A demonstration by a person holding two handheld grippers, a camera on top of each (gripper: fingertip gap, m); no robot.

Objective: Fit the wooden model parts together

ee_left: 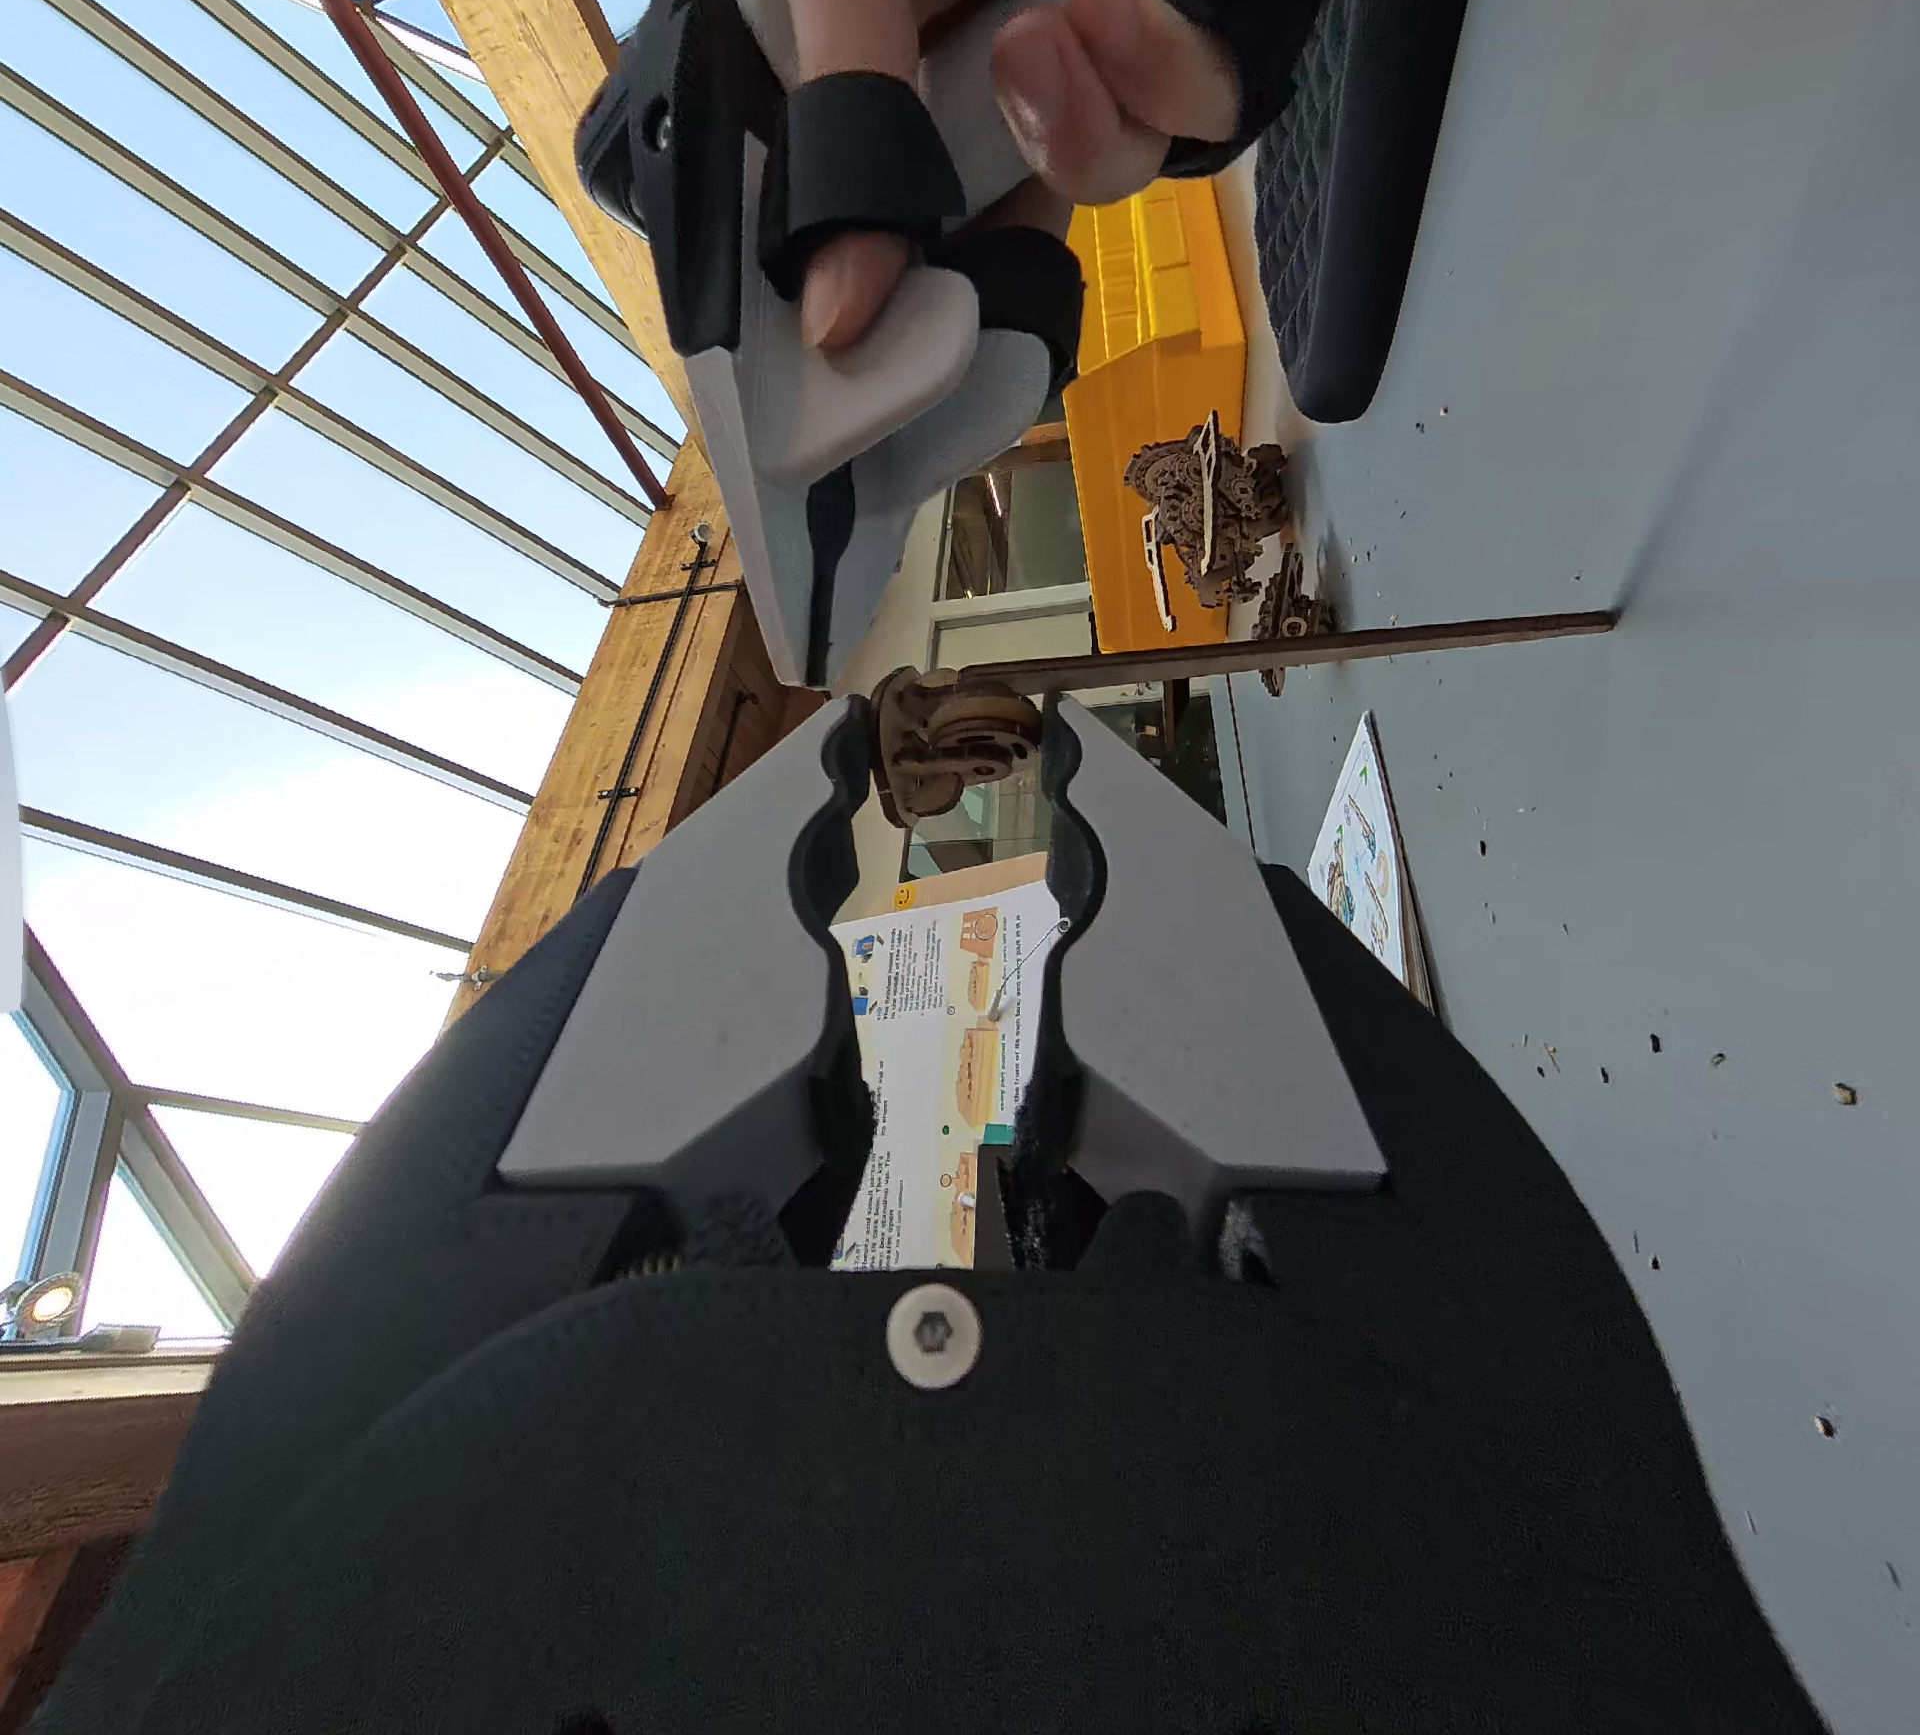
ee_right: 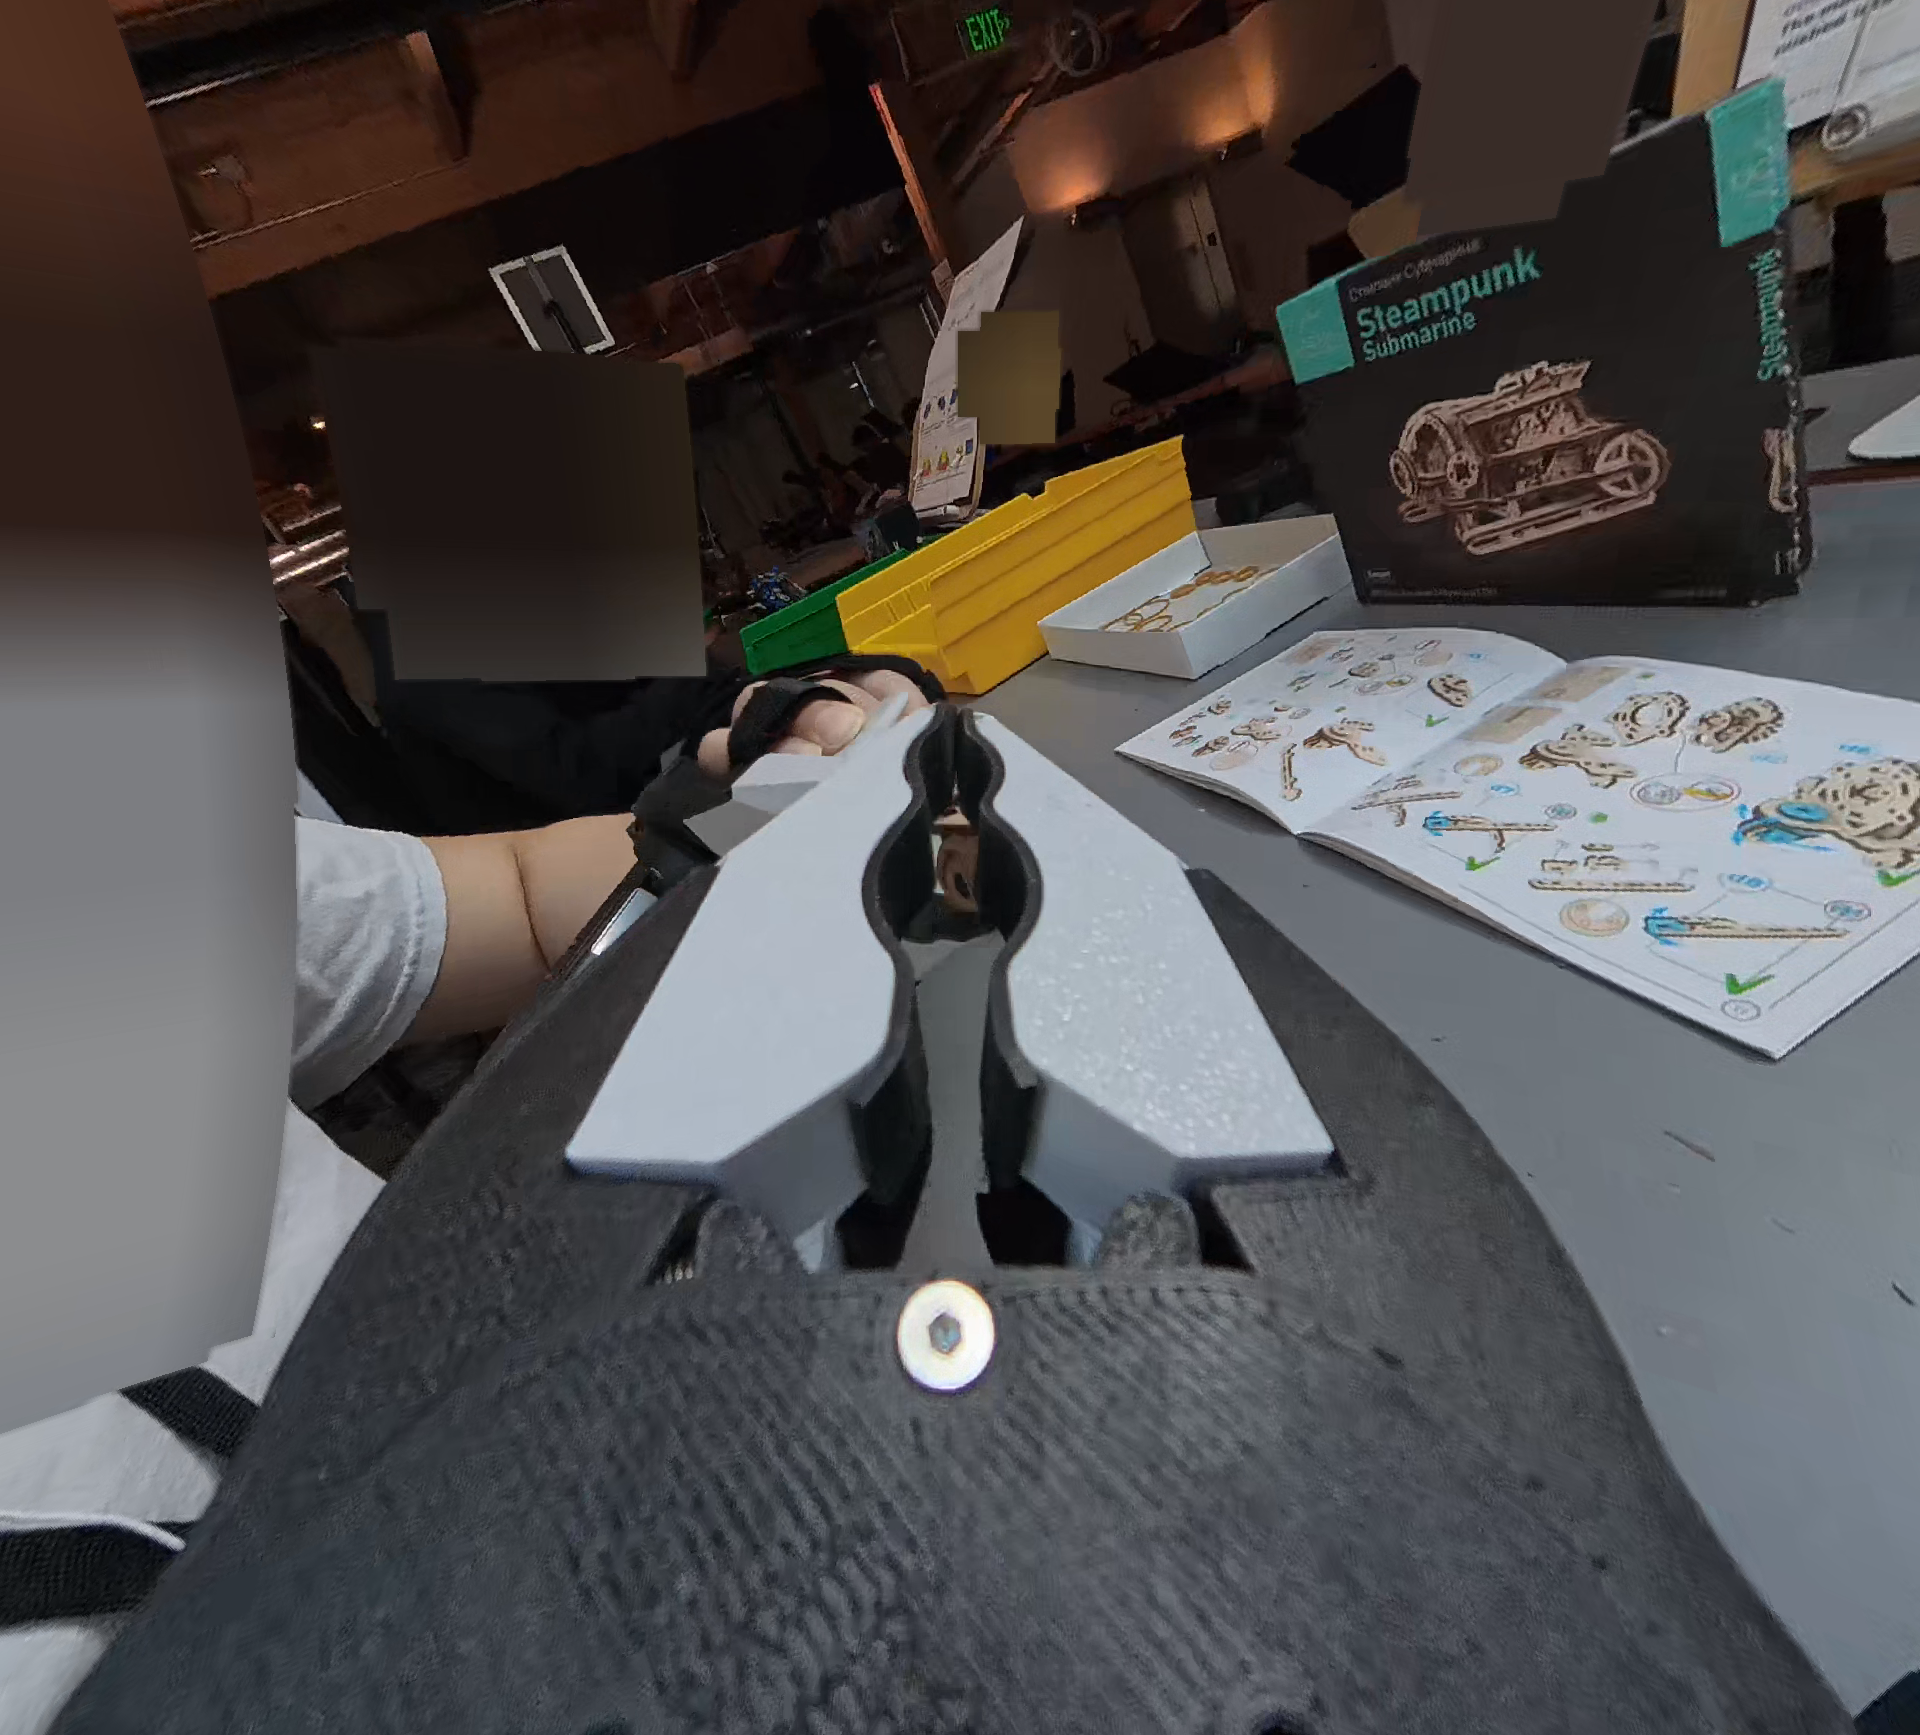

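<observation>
My left gripper (ee_left: 951, 740) is shut on a small brown wooden assembly (ee_left: 956, 750) and holds it off the grey table (ee_left: 1662, 854). My right gripper (ee_left: 816, 677) comes in from above. Its jaws are closed and its tips are right at the assembly's edge. In the right wrist view the right gripper (ee_right: 956, 729) is shut, and the wooden assembly (ee_right: 951, 864) shows through the gap between its fingers. I cannot tell whether a part sits between its tips. The hand on the left gripper (ee_right: 810, 729) is just behind them.
On the table are an open instruction booklet (ee_right: 1538, 802), a dark model box (ee_right: 1558, 438), a white tray of parts (ee_right: 1195, 605), and yellow (ee_right: 1029, 563) and green (ee_right: 800, 625) bins. Built wooden assemblies (ee_left: 1205, 511) and a thin wooden strip (ee_left: 1288, 646) lie nearby.
</observation>
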